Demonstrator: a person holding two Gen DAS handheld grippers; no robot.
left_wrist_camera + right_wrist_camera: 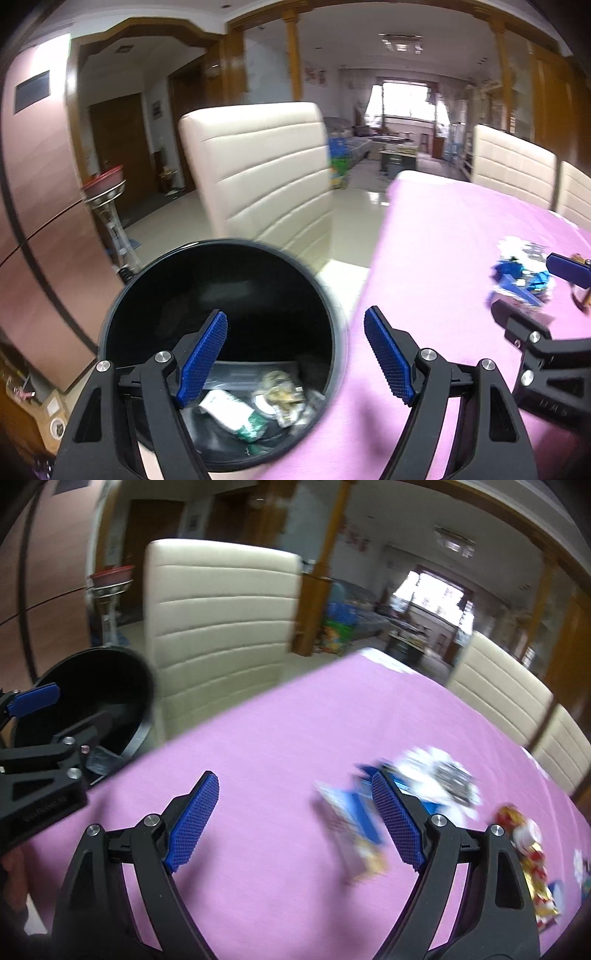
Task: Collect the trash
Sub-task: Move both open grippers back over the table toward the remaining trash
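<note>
Pink cloth covers the table (280, 738) in front of me, with cream padded chairs (258, 173) drawn up around it and a bright window far down the room. My left gripper (295, 354) hangs with its blue pads spread wide and nothing between them, one finger over the round black bin (332, 306) that stands just beside the table edge. Down in the bin lie a white and green packet (236, 410) and some crumpled wrappers (284, 398). My right gripper (291, 823) is likewise spread and empty above the cloth. Near its right finger lie blurred blue and white wrappers (436, 775), and farther right a red and gold wrapper (532, 860).
</note>
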